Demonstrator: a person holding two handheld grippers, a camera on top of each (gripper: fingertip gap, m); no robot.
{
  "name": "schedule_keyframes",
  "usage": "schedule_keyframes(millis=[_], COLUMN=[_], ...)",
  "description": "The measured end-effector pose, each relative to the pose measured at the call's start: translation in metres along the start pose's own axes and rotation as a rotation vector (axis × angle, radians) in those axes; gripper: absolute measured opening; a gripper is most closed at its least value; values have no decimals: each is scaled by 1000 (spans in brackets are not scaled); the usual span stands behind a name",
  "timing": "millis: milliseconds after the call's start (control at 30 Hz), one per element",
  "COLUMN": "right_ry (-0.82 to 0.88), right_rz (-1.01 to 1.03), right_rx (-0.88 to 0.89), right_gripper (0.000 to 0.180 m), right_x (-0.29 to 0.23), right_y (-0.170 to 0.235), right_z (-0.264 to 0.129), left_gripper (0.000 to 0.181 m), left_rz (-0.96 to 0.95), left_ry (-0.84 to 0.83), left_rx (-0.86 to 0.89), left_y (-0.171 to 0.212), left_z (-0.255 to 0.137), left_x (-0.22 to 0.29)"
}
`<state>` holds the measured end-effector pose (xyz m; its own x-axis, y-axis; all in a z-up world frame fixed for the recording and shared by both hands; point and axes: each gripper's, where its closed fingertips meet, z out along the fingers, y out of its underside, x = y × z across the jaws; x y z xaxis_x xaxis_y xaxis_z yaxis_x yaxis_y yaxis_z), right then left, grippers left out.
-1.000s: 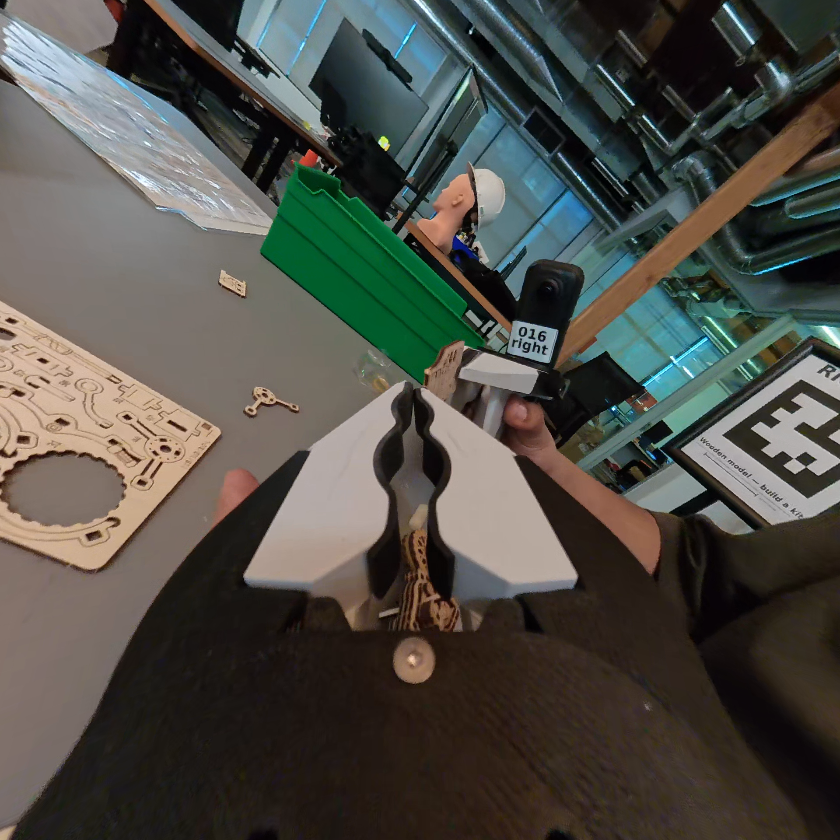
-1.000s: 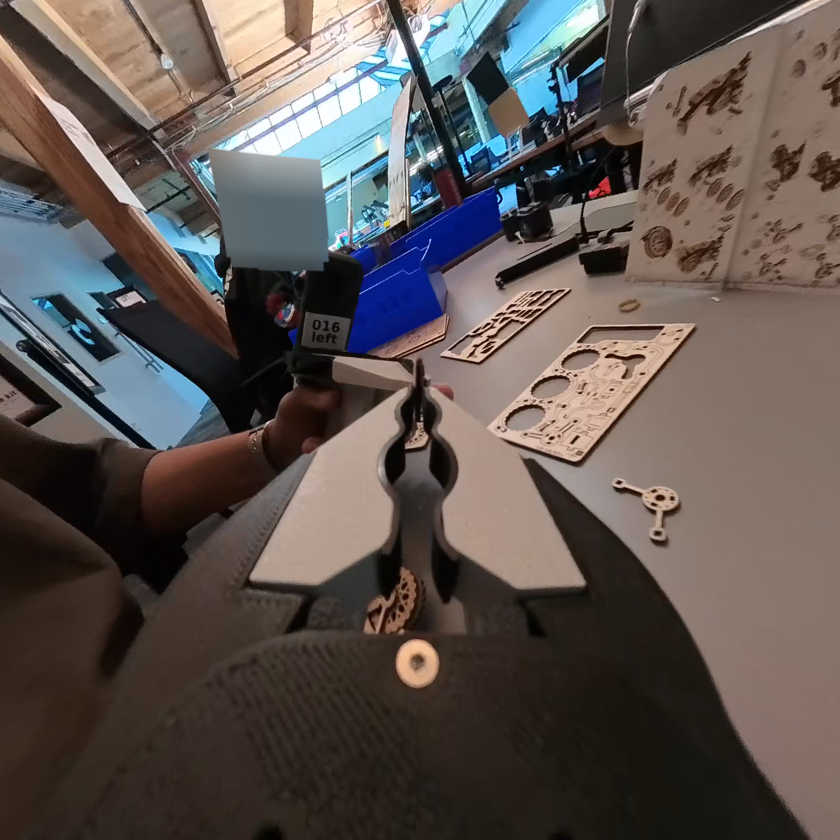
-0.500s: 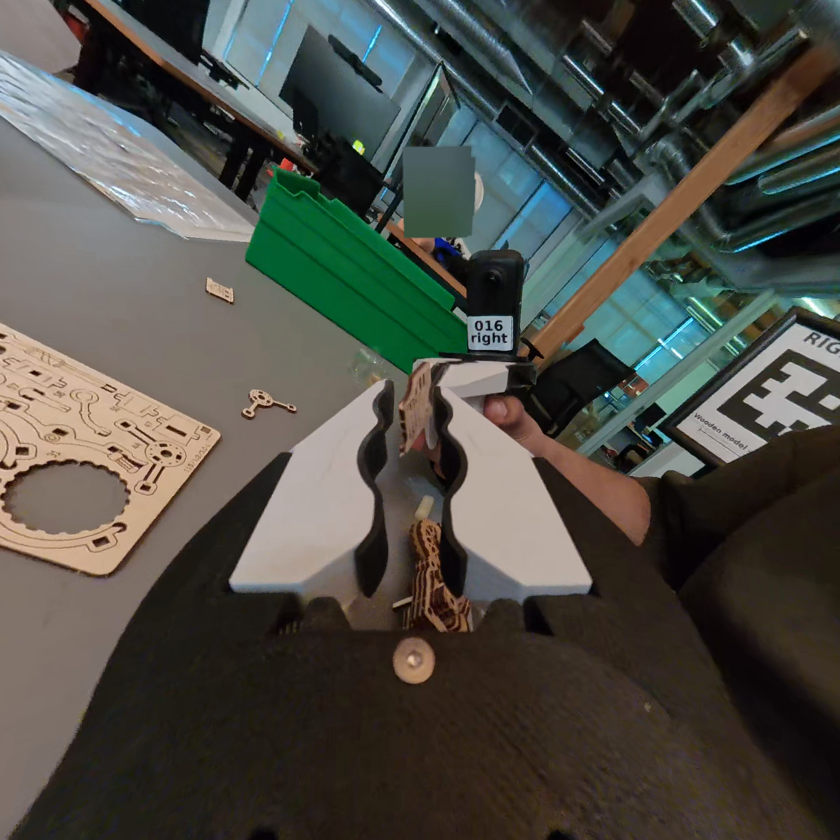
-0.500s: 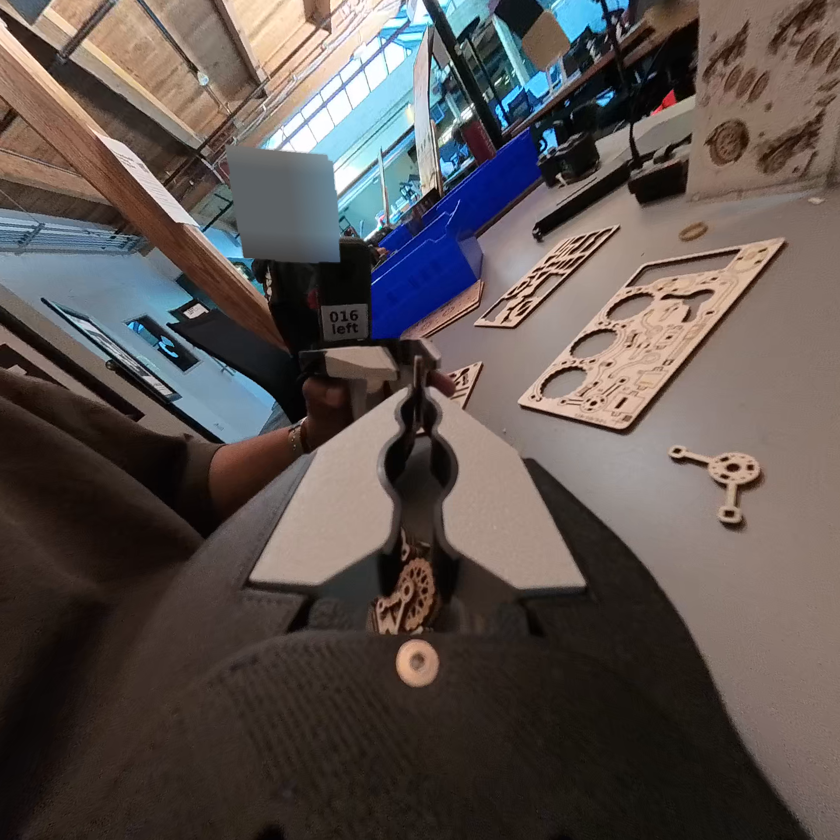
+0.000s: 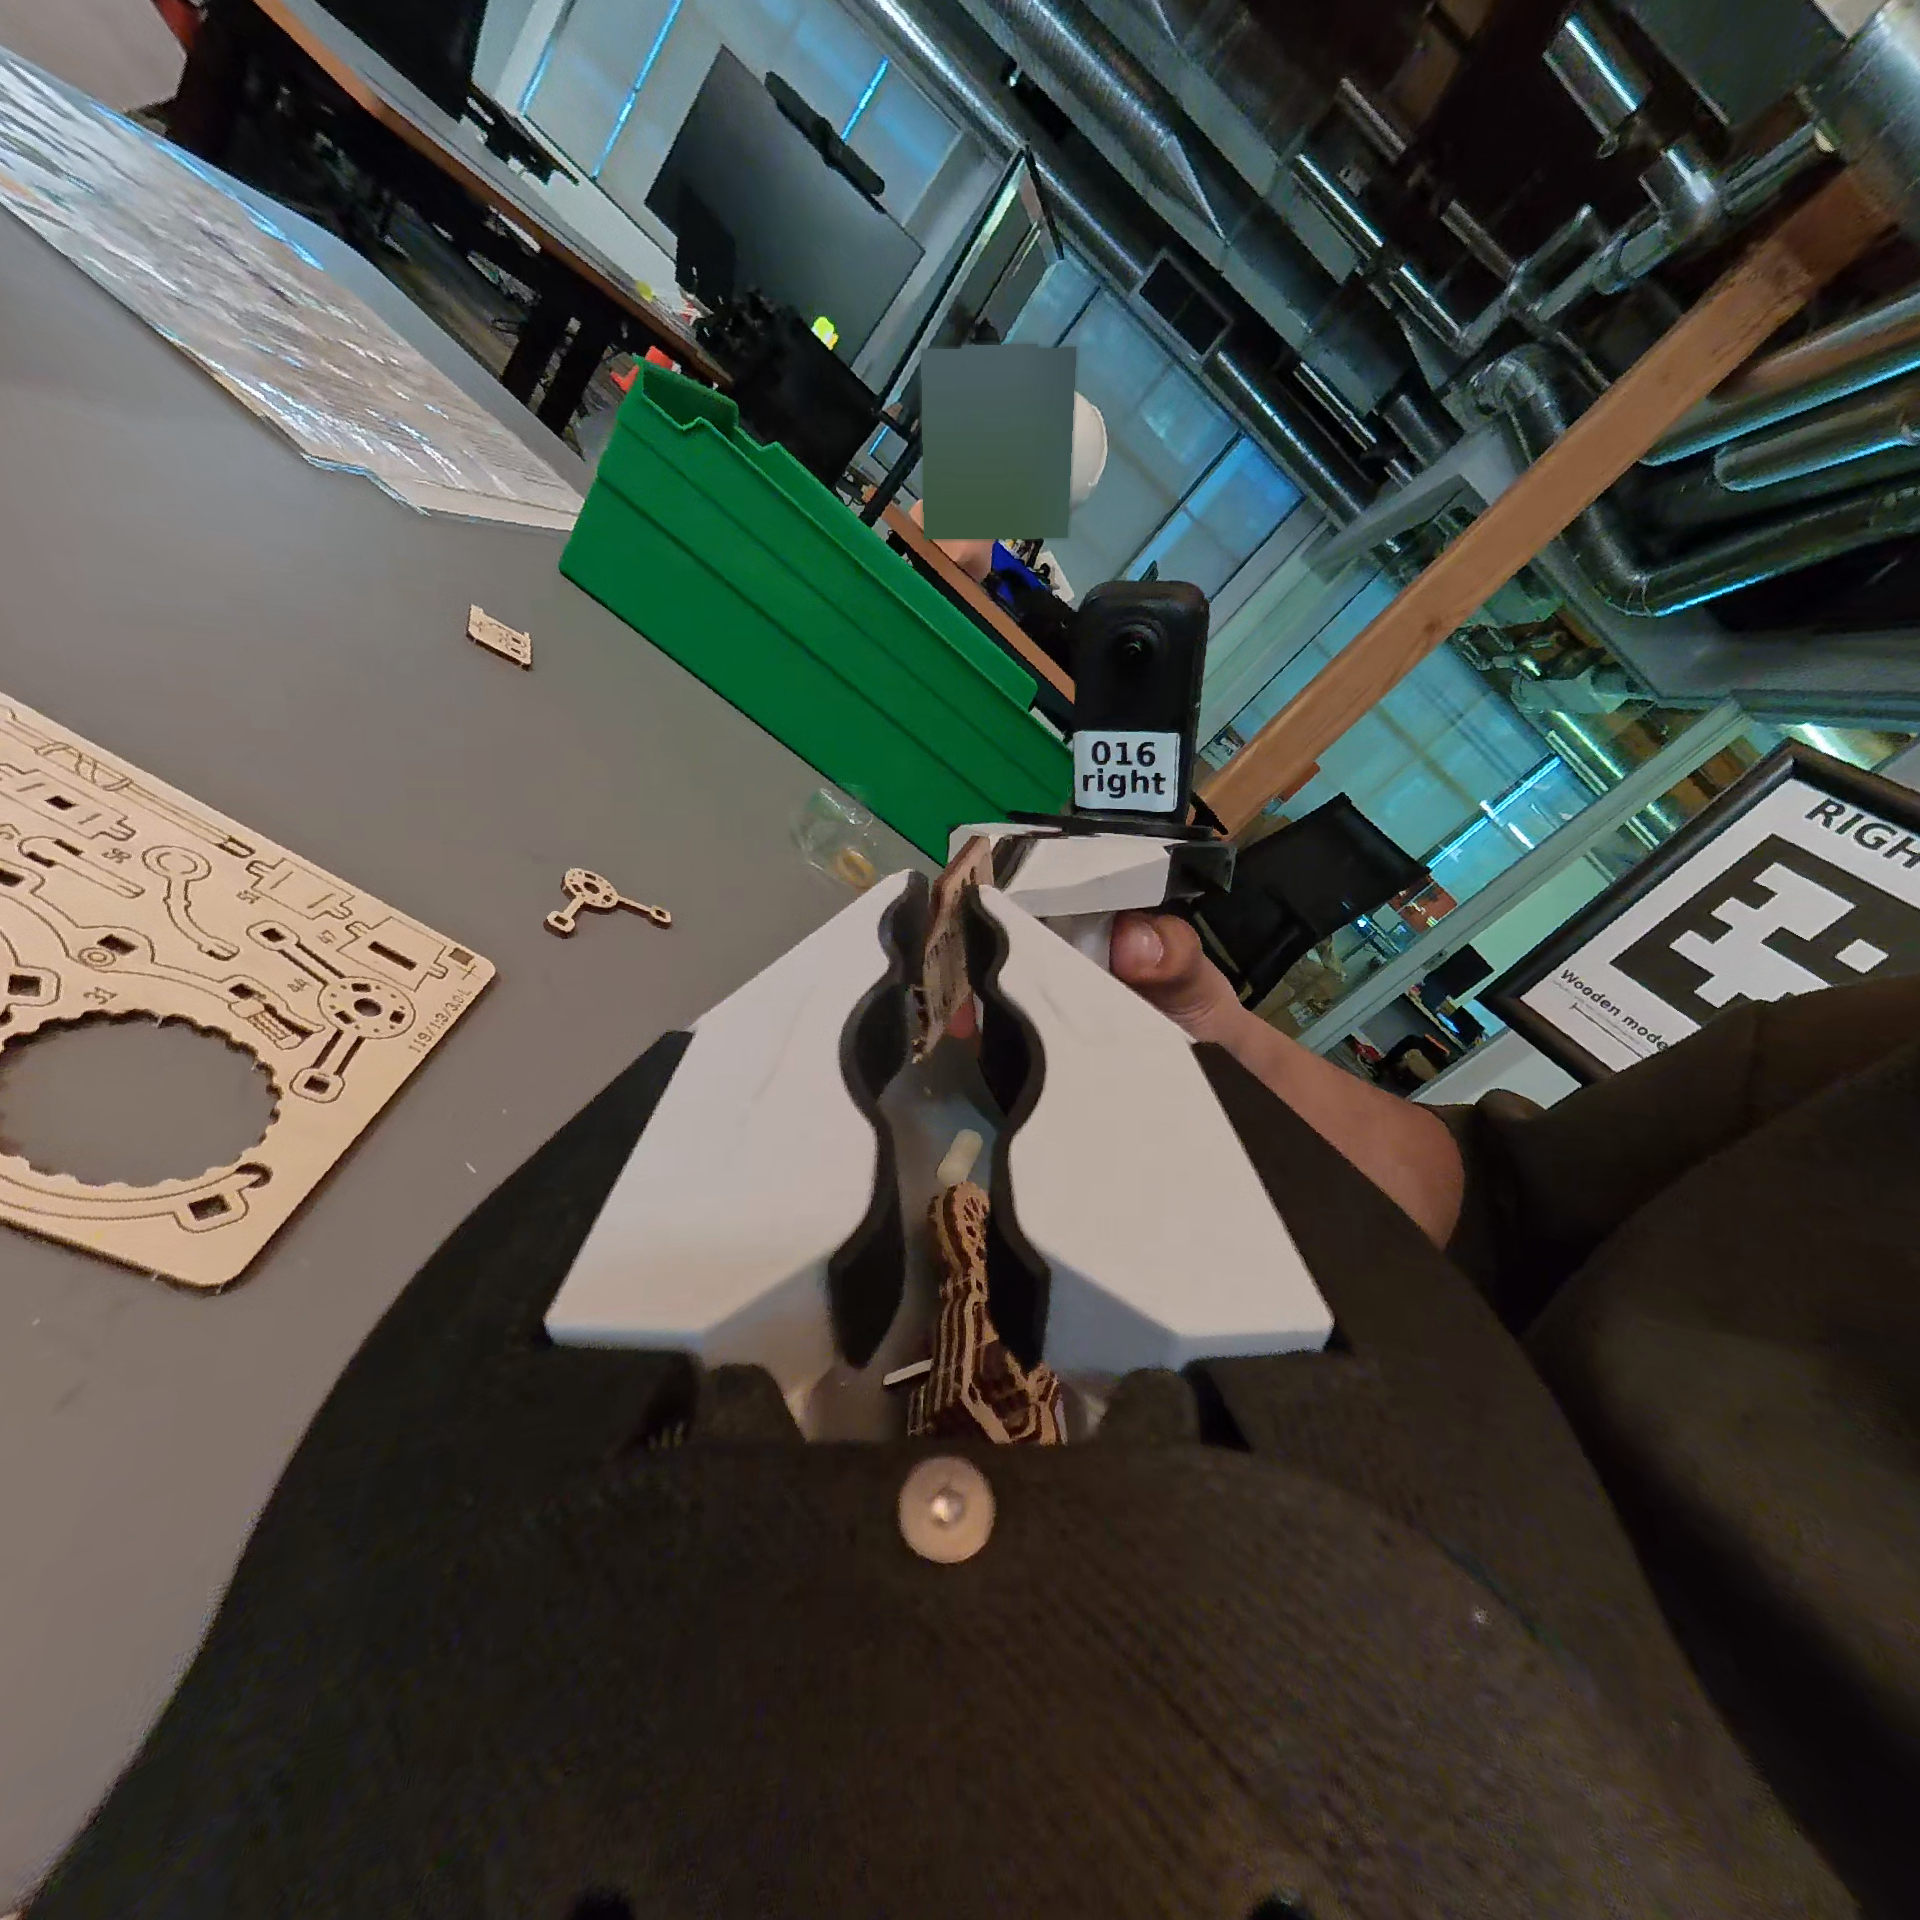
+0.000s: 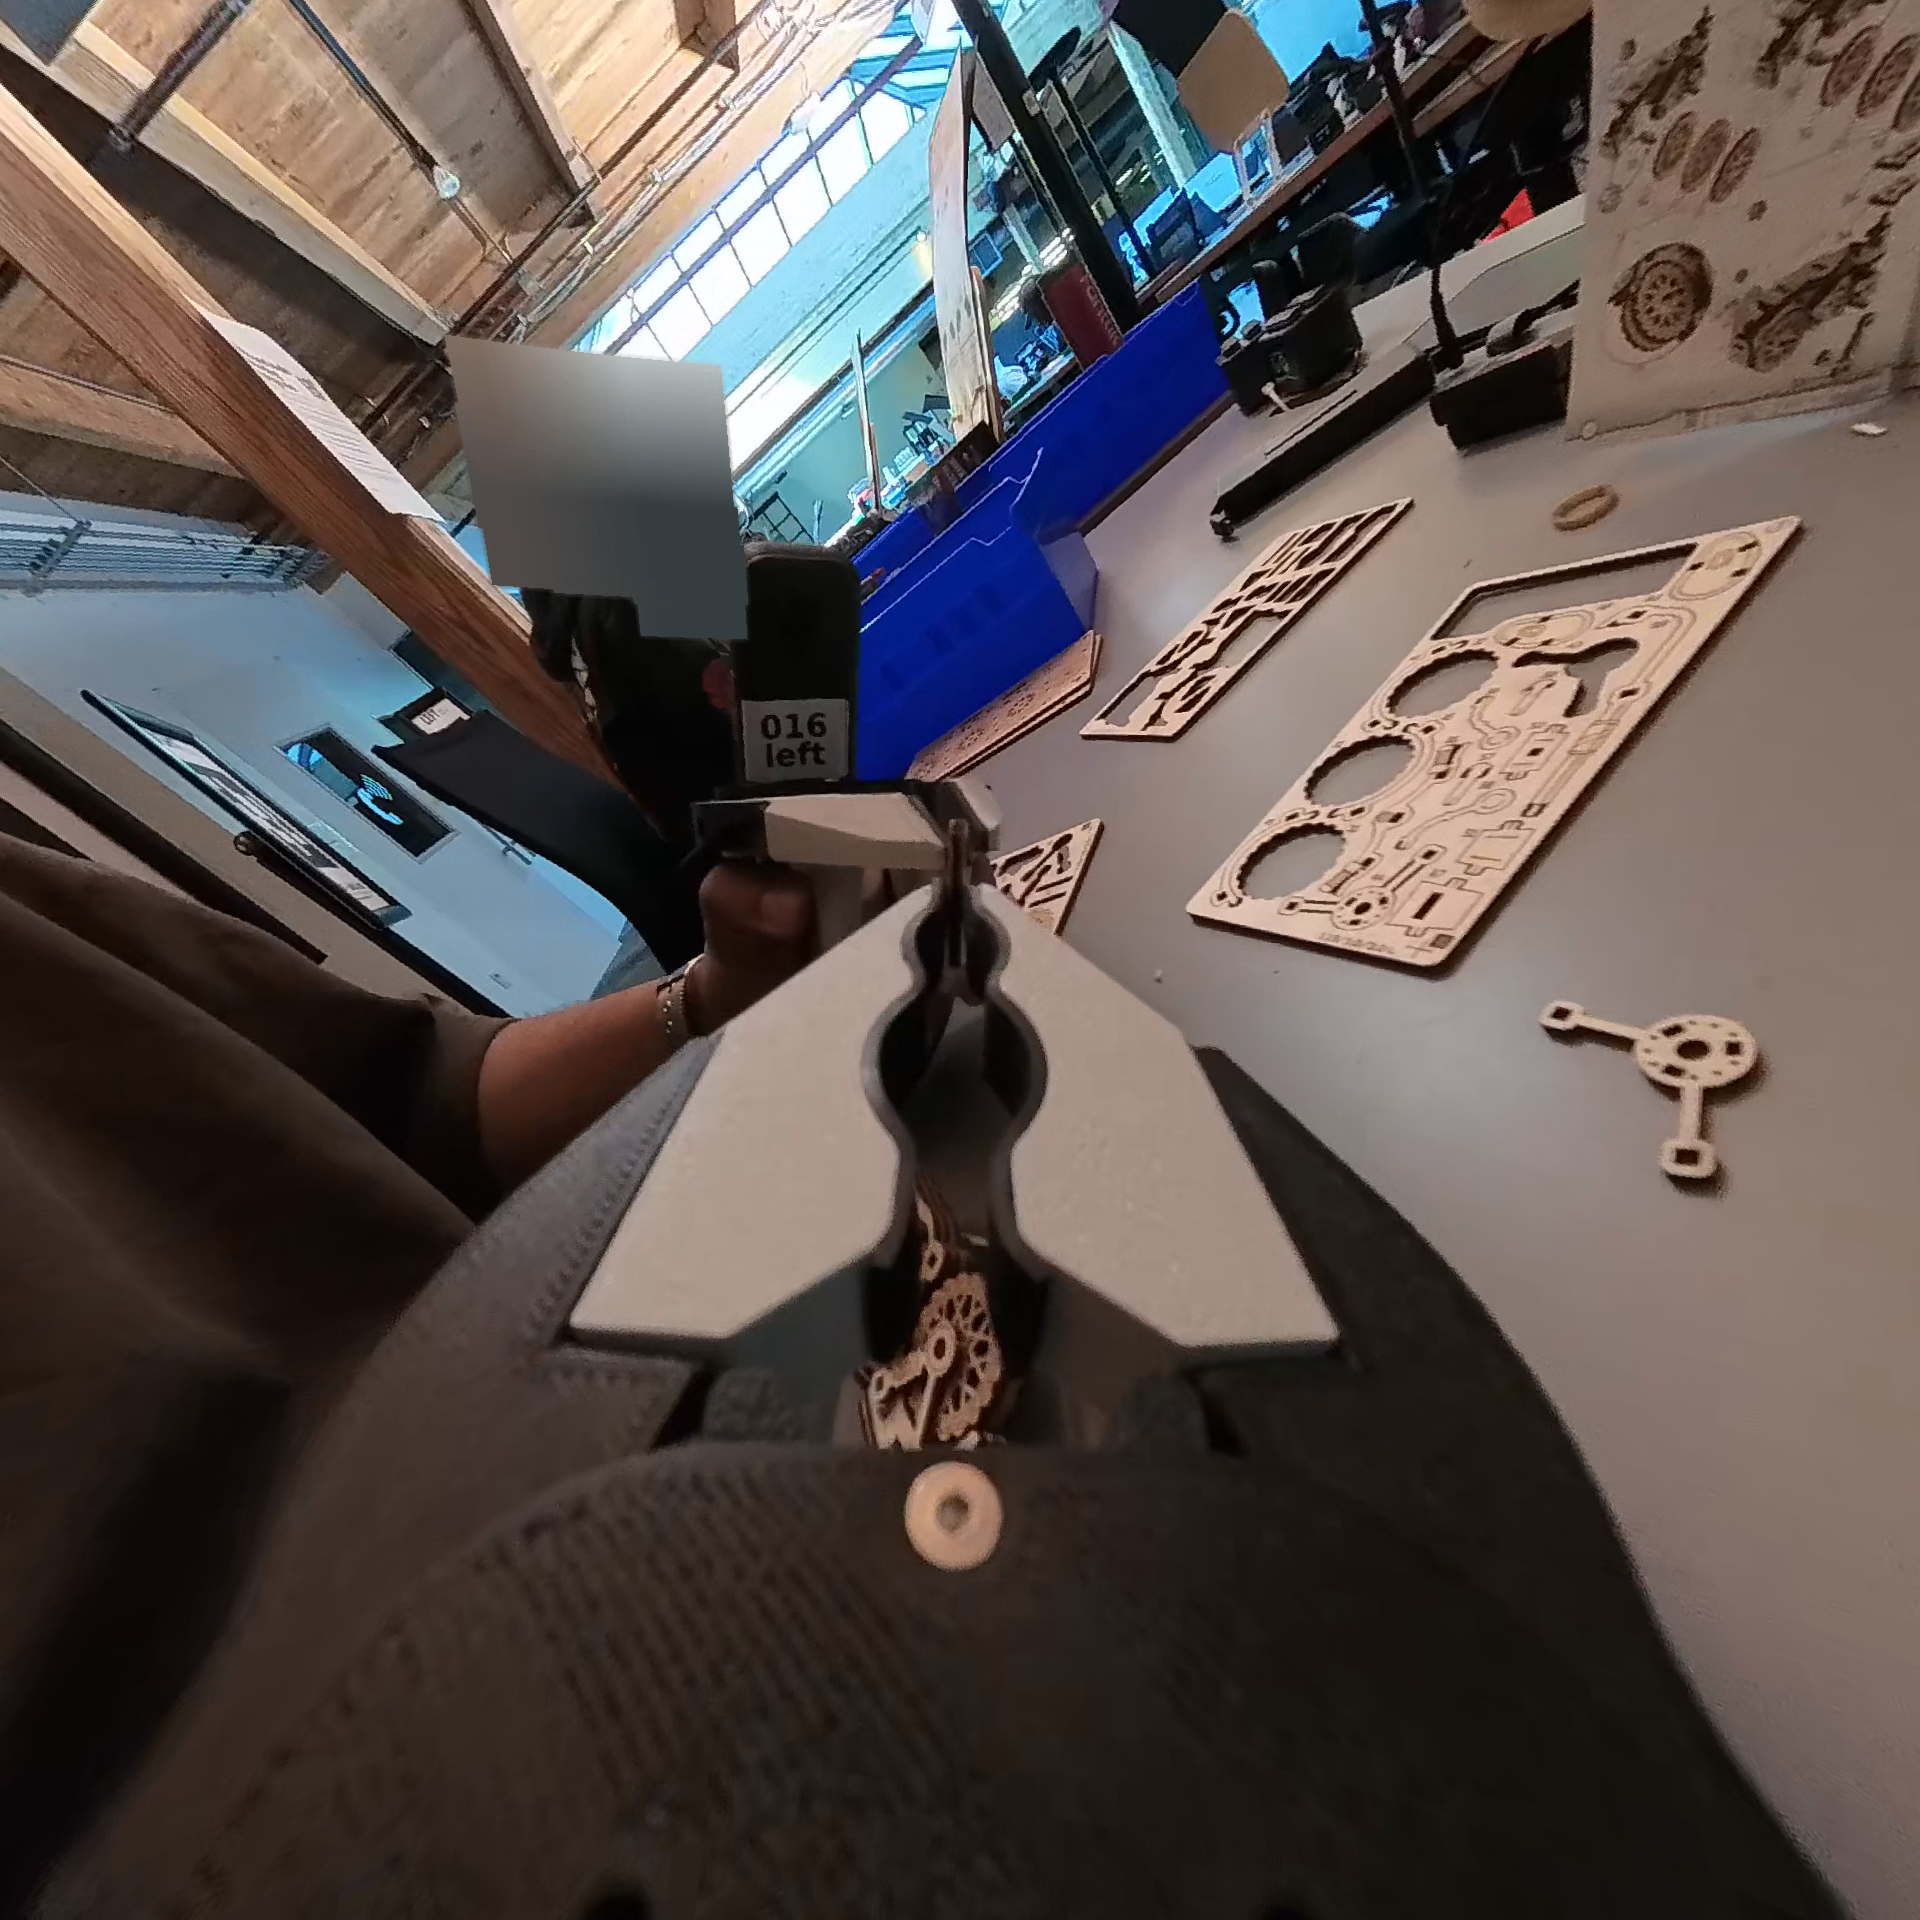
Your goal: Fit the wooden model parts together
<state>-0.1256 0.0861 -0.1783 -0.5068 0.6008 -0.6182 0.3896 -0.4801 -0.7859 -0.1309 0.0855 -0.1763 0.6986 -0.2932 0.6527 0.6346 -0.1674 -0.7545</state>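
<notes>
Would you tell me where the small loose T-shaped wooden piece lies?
The small loose T-shaped wooden piece lies flat on the grey table, right of the tongs, just below the large cut-out plywood sheet.

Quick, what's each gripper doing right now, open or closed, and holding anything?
Left gripper: open, with the wooden part between its fingers.
Right gripper: shut on that wooden part.
</notes>
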Motion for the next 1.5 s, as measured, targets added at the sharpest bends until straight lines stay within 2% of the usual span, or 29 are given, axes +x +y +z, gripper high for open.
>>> schedule_keyframes(millis=[200, 433, 633, 1133, 1500], right_ry=[35, 132, 181, 175, 181], right_rz=[-66, -239, -353, -317, -314], right_rx=[-17, -73, -84, -54, -18], right_gripper=[0, 0, 1, 0, 0], right_x=[0, 3, 3, 9, 7], right_y=[1, 5, 5, 0, -6], right_z=[0, 2, 3, -1, -5], left_gripper=[3, 4, 4, 6, 6], left_rz=[-8, 77, 35, -36, 23], left_ry=[-7, -75, -77, -39, -94], left_rx=[0, -35, -18, 22, 35], left_y=[0, 3, 2, -1, -6], left_z=[0, -1, -2, 1, -5], left_x=[-1, -7, -8, -9, -14])
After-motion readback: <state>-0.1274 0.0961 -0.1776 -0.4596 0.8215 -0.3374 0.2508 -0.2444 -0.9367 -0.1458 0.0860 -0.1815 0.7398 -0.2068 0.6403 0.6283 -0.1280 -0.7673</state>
